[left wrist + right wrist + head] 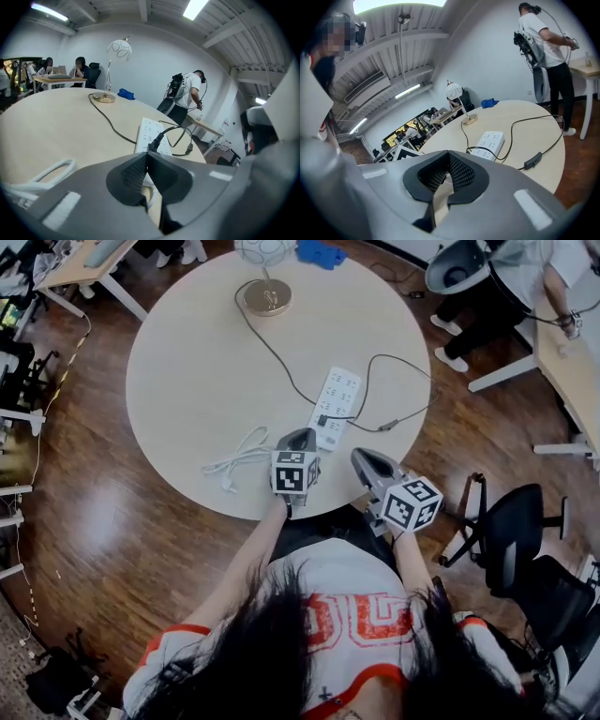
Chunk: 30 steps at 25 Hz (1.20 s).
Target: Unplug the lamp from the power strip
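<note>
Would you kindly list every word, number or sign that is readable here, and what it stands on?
Shirt: large red characters, half hidden by hair, not surely readable.
Left marker cube and right marker cube: black-and-white square patterns, no words.
Power strip: no legible print.

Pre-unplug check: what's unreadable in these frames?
- Lamp: head view, shade cut off by the top edge.
- Power strip: left gripper view, near end hidden behind the left gripper.
- Plug: head view, too small to tell how deep it sits.
- Inline switch: every view, position too small to read.
</note>
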{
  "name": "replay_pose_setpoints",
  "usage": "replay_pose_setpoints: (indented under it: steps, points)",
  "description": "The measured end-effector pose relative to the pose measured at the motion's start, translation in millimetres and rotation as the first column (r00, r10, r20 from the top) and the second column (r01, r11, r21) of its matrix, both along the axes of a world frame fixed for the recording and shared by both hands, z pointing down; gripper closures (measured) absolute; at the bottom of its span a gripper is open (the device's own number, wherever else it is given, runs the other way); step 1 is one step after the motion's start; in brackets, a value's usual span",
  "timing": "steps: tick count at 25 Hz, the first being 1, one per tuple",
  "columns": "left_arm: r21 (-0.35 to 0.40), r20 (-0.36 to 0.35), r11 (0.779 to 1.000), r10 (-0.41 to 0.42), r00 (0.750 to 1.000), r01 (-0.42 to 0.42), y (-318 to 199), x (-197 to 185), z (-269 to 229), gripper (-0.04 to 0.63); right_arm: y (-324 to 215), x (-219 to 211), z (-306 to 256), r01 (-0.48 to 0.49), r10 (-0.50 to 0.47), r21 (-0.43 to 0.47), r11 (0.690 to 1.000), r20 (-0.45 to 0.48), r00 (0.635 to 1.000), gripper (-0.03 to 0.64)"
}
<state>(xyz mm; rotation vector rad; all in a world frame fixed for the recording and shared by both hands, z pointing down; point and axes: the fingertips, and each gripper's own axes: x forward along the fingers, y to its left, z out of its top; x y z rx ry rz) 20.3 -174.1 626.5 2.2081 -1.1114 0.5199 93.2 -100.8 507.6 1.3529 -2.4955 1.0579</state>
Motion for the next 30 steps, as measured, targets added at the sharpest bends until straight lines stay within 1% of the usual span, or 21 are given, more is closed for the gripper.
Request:
replay_pose_setpoints:
  steps: [4,6,8,10,12,14,16,20,22,23,25,26,28,30]
  points:
    - [-0.053,0.037,0.999,-0.007,0.999,0.009,-1.4,2.2,12.5,0.595,-13.9,-8.2,19.6,0.105,-0.106,-0.013,0.994,-0.1,0.989,0.615]
    - [-0.079,0.053,0.997,-0.014,0.998,0.018,-0.7,1.1,18.6,0.595,-18.7,-14.7,28.8,0.153,-0.154,-0.018,0.988,-0.13,0.98,0.615]
    - [-0.091,0.064,0.995,-0.024,0.998,0.03,0.4,-1.5,20.6,0.595,-22.0,-20.2,39.3,0.193,-0.194,-0.021,0.981,-0.151,0.969,0.615]
    - [-0.096,0.076,0.995,-0.02,0.997,0.027,1.1,-0.5,20.9,0.595,-26.1,-21.0,52.3,0.223,-0.223,-0.023,0.974,-0.195,0.955,0.614]
    - [-0.103,0.074,0.994,-0.029,0.997,0.037,1.8,0.3,21.6,0.595,-30.3,-21.8,68.7,0.262,-0.261,-0.031,0.965,-0.269,0.927,0.612]
    - [-0.111,0.067,0.992,-0.056,0.996,0.063,3.2,-1.6,22.0,0.595,-33.3,-26.9,85.8,0.324,-0.32,-0.047,0.945,-0.342,0.883,0.521]
    - [-0.106,0.08,0.992,-0.056,0.995,0.064,2.9,1.5,20.7,0.595,-39.6,-28.6,97.7,0.367,-0.355,-0.051,0.929,-0.406,0.842,0.511]
    - [-0.095,0.12,0.994,-0.048,0.992,0.059,0.8,3.9,22.8,0.595,-59.5,-32.9,113.9,0.407,-0.353,-0.006,0.913,-0.509,0.785,0.511]
    - [-0.1,0.126,0.993,-0.057,0.99,0.069,-1.1,0.1,24.0,0.595,-66.2,-42.6,121.2,0.445,-0.372,0.004,0.896,-0.54,0.755,0.508]
    - [-0.1,0.128,0.992,-0.059,0.99,0.072,-1.4,-1.0,23.6,0.595,-67.9,-47.1,123.3,0.46,-0.383,0.006,0.888,-0.545,0.746,0.498]
    - [-0.096,0.132,0.993,-0.062,0.989,0.075,0.1,-0.8,21.6,0.595,-69.7,-51.8,123.7,0.471,-0.386,0.016,0.882,-0.549,0.742,0.466]
    - [-0.096,0.131,0.992,-0.066,0.989,0.079,1.1,-0.6,20.6,0.595,-71.4,-52.2,122.5,0.467,-0.377,0.027,0.884,-0.552,0.744,0.465]
    - [-0.105,0.127,0.99,-0.076,0.989,0.09,3.4,-1.4,19.4,0.595,-76.5,-53.0,118.7,0.46,-0.356,0.058,0.886,-0.55,0.755,0.465]
    - [-0.103,0.124,0.99,-0.081,0.989,0.094,3.9,-1.9,17.9,0.595,-81.3,-57.0,114.1,0.462,-0.353,0.086,0.883,-0.527,0.773,0.466]
